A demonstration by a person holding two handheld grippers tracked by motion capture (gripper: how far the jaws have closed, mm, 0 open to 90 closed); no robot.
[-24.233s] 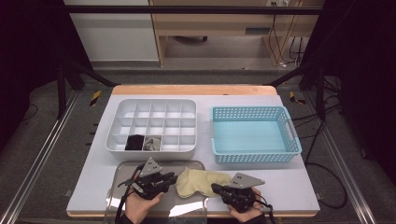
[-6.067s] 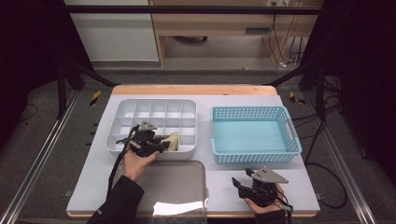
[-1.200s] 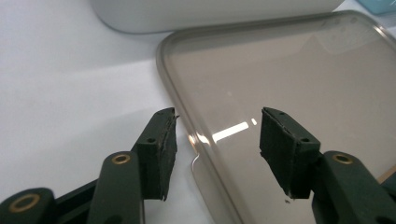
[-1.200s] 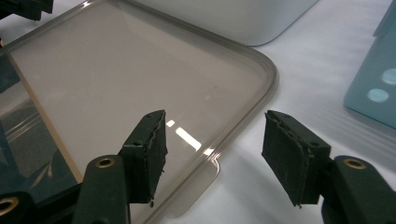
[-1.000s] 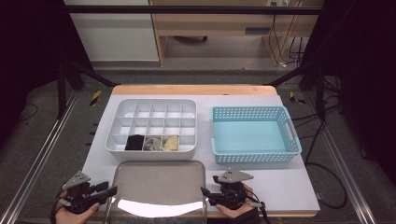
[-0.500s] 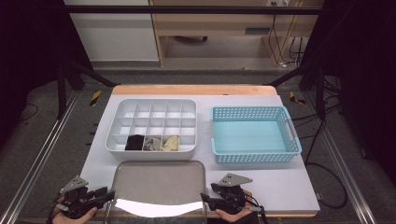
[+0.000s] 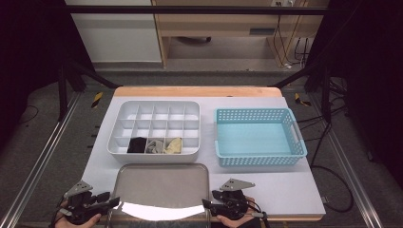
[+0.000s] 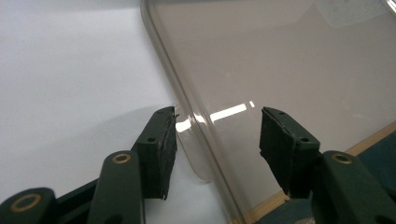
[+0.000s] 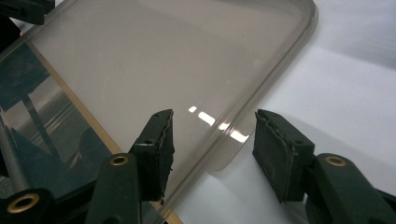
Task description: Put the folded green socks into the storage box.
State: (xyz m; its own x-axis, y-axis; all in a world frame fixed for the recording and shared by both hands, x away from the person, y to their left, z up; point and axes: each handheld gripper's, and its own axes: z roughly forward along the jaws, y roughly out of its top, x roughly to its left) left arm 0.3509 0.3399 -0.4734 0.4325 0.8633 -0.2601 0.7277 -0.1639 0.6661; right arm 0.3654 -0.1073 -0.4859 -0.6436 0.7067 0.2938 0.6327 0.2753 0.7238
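A clear smoky plastic tray lies flat at the table's near edge, partly overhanging it. My left gripper sits at its near left corner. In the left gripper view the left gripper straddles the tray rim; its jaws have just been opening, and the pads do not press on the rim. My right gripper is at the near right corner. In the right gripper view the right gripper has the tray rim between its jaws, which have just been closing, with gaps on both sides.
A white compartment organizer stands behind the tray, with a black, a grey and a yellowish item in its front row. A blue basket stands to its right. The white table top ends just in front of the hands.
The yellowish item that lay beside the tray in the earliest frame now sits in the organizer's front row. Over the last second both grippers have stayed at the tray's near corners.
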